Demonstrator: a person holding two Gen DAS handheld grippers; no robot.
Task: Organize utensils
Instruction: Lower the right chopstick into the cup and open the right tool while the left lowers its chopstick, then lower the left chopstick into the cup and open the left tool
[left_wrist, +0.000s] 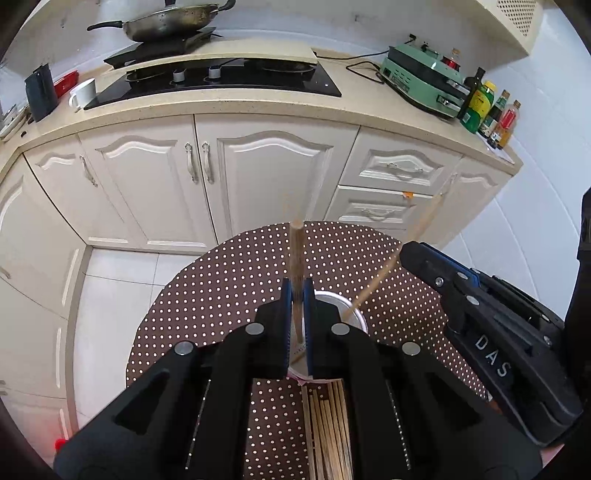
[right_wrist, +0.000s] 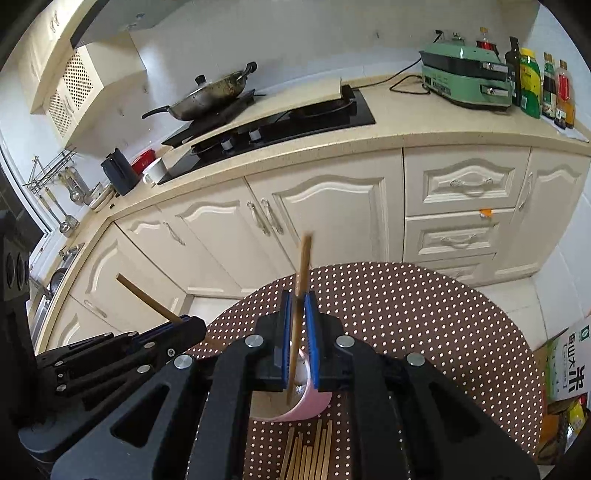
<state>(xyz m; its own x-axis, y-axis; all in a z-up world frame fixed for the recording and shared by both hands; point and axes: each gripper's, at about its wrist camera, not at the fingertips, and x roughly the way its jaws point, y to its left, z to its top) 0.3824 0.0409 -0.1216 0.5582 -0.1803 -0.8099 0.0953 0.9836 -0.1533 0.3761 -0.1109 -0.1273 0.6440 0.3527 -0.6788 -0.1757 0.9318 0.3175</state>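
Two claws, each clamped on one chopstick: left claw (left_wrist: 296, 295) and right claw (right_wrist: 298, 306), both frame-centre, above pink cup (right_wrist: 306, 408) on dotted surface (right_wrist: 424, 314).

White letters "DAS" run along the black body of the right gripper (left_wrist: 397, 254), right of the pink cup (left_wrist: 334, 314). Chinese characters, including "大米", mark a cardboard box (right_wrist: 567, 360) right of the dotted table (right_wrist: 443, 314).

Cup (left_wrist: 354, 314) mostly hidden behind left hand-held gripper (left_wrist: 296, 295), loose chopsticks (right_wrist: 306, 458) cut by bottom edge, held chopstick's (right_wrist: 305, 258) top blurred
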